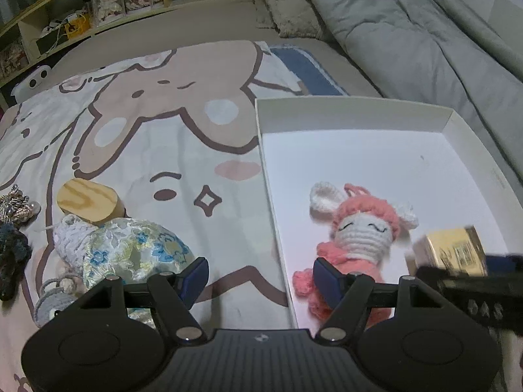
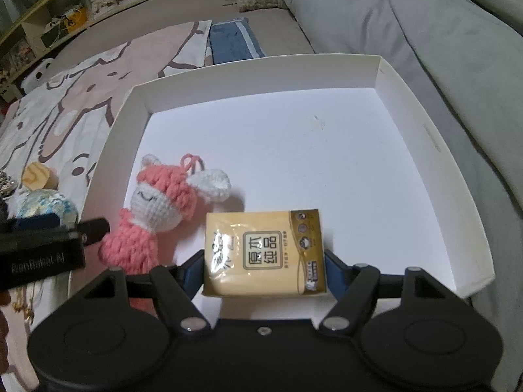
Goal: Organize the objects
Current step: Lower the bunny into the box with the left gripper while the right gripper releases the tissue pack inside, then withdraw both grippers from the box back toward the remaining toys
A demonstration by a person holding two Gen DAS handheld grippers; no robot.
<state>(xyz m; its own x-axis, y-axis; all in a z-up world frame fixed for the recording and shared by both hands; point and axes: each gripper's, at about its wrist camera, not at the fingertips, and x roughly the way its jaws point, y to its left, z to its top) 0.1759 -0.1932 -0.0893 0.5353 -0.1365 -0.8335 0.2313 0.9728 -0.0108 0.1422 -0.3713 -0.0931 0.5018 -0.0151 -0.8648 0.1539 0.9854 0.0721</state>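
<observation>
The white box (image 2: 425,137) has a pink crochet bunny (image 2: 157,215) lying at about 8 o'clock. The right gripper (image 2: 264,268) tilts down, clamped on a yellow tissue pack (image 2: 264,251) over the box's 6 o'clock edge. The left gripper (image 1: 261,277) is spread, empty, straddling the box's left wall.

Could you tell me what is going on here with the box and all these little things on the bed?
A person with a gripper in each hand is sorting small items into a white box. The right gripper holds a yellow tissue pack over the box floor. The left gripper is open and empty, straddling the box's left wall. A pink crochet doll already lies inside. A floral pouch and a wooden block wait outside on the cartoon blanket.
</observation>
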